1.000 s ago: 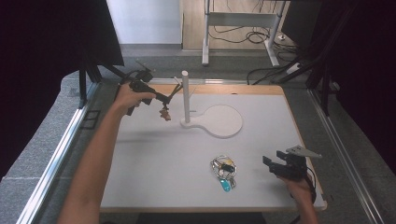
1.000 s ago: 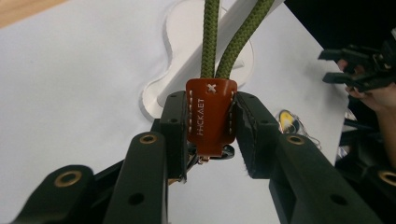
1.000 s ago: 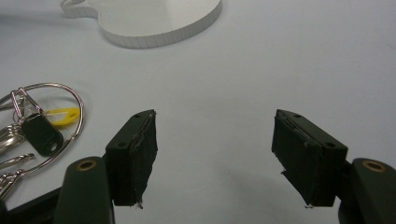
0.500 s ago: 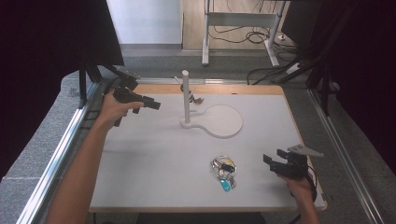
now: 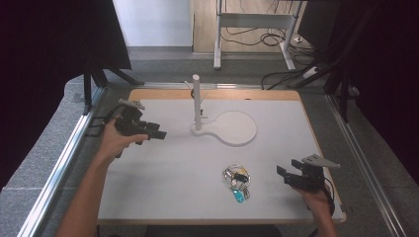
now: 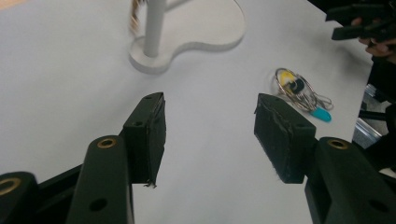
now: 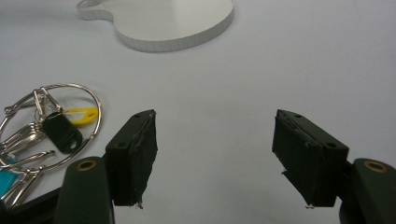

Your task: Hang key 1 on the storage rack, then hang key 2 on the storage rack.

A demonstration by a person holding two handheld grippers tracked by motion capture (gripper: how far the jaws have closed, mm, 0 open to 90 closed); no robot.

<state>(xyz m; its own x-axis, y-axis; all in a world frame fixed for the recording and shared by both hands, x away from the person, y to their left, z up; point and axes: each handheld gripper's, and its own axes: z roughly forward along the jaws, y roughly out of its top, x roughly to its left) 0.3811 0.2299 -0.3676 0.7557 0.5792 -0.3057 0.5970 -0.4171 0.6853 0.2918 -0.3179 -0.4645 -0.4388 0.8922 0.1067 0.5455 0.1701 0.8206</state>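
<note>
Your left gripper (image 5: 157, 134) fingers just spread, nothing between them, near the bench's left edge. Right gripper (image 5: 289, 176) fingers also spread and empty, beside the key bunch (image 5: 237, 180) near the front edge.

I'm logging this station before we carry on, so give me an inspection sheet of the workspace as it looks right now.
Surface: white board on a wooden table, bare apart from the items below.
Job's things: white stand with upright post and round base plate; something small hangs at the post, too blurred to name. Bunch of keys on rings with yellow, black and teal tags lies flat near the front edge.
Clutter: nothing seen.
Grippers: left gripper open and empty, to the left of the stand; its jaws have just been opening. Right gripper open and empty, beside the keys, not touching them.
Cables: loose cables on the floor behind the table.
Surroundings: dark curtains at both sides, metal table legs behind.
</note>
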